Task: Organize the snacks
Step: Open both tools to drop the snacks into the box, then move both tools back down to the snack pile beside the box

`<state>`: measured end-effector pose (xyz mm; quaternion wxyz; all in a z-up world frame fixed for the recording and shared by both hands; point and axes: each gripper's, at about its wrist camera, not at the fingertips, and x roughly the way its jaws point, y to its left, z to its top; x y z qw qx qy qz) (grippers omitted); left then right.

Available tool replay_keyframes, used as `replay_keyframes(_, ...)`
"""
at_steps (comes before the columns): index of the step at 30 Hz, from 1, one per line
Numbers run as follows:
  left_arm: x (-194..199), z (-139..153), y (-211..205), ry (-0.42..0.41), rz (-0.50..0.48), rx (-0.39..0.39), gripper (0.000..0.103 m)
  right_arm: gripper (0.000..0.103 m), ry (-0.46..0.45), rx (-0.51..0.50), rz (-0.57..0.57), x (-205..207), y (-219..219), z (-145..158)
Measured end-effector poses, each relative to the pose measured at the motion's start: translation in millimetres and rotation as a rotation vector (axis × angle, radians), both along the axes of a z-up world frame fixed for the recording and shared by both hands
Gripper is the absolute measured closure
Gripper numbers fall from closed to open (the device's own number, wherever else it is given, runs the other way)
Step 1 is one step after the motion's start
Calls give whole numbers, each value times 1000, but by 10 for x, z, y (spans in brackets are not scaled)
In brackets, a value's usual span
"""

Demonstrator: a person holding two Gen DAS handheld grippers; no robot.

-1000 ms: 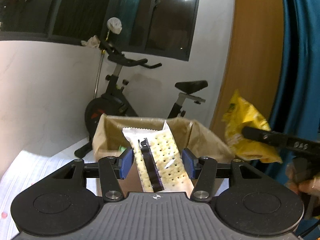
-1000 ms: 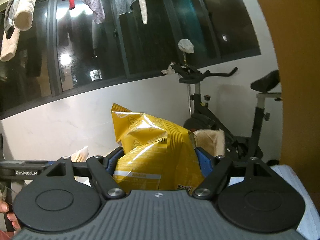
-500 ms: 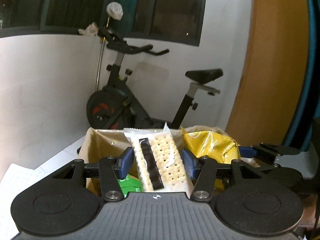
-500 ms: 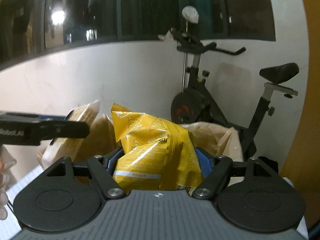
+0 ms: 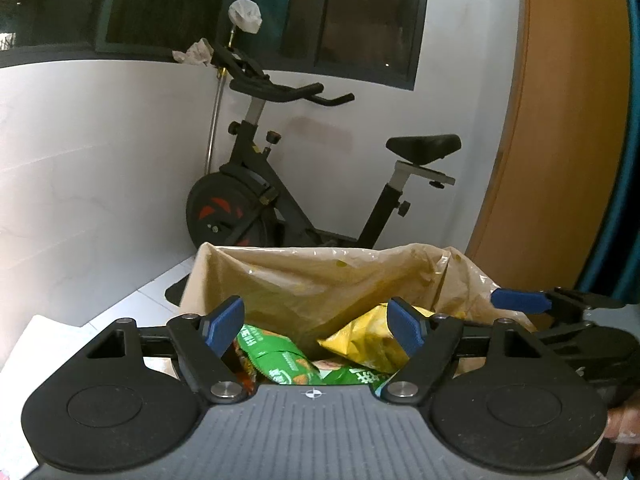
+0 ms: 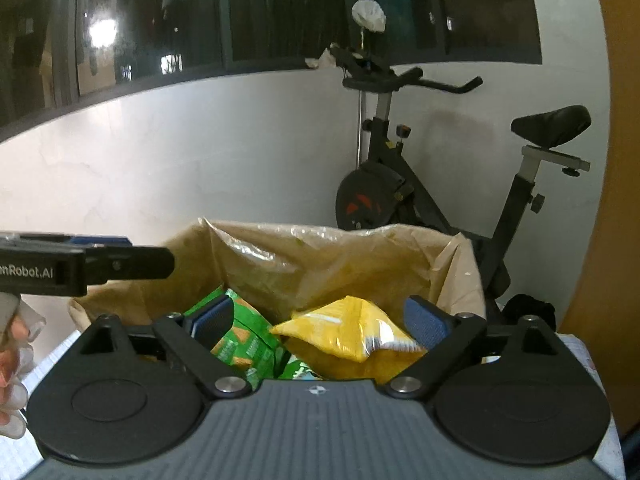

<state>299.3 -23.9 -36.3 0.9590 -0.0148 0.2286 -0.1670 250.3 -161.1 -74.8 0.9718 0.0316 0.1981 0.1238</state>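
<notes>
Both snacks are being let go into the bin (image 5: 400,272), a box lined with a tan plastic bag. The left gripper (image 5: 316,330) has just been opening; its jaws stand apart with nothing pressed between them. Below it lie a green pack (image 5: 276,356) and the yellow bag (image 5: 368,344); the cracker pack is not in sight, so presumably it has dropped in. The right gripper (image 6: 320,322) has also just been opening and stands wide. The yellow bag (image 6: 348,332) lies loose between its pads, touching neither as far as I can tell, resting on the green pack (image 6: 236,340).

The step in hand, I judge, is the release, and it looks done. Next, both grippers should draw back and up out of the bin and go for more snacks, if any remain; none show here.

The liner's crumpled rim stands up ahead of both grippers and could snag a finger, so lifting clear is safer than sliding sideways. The two grippers are near each other over the bin, the left one's finger (image 6: 120,262) crossing the right view's left edge. An exercise bike (image 5: 288,200) and wall stand behind; room lies toward the person.
</notes>
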Motion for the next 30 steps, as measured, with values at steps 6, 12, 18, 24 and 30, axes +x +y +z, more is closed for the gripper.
replay_keyframes(6, -282, 66, 193, -23, 16, 21, 23, 9, -44, 51, -10, -382, -120, 53)
replay_keyframes(12, -576, 100, 529, -19, 40, 1, 23, 9, -77, 113, -17, -803, -323, 34)
replay_keyframes(18, -897, -123, 645, 2, 44, 18, 24, 9, -96, 148, -60, -1206, -515, -130)
replay_keyframes(24, -1032, -580, 475, 105, -1, 9, 24, 10, -41, 168, -111, -1392, -579, -475)
replay_keyframes(30, -1077, -1019, 270, 203, -19, -30, 24, 19, 78, 157, -134, -1391, -478, -925)
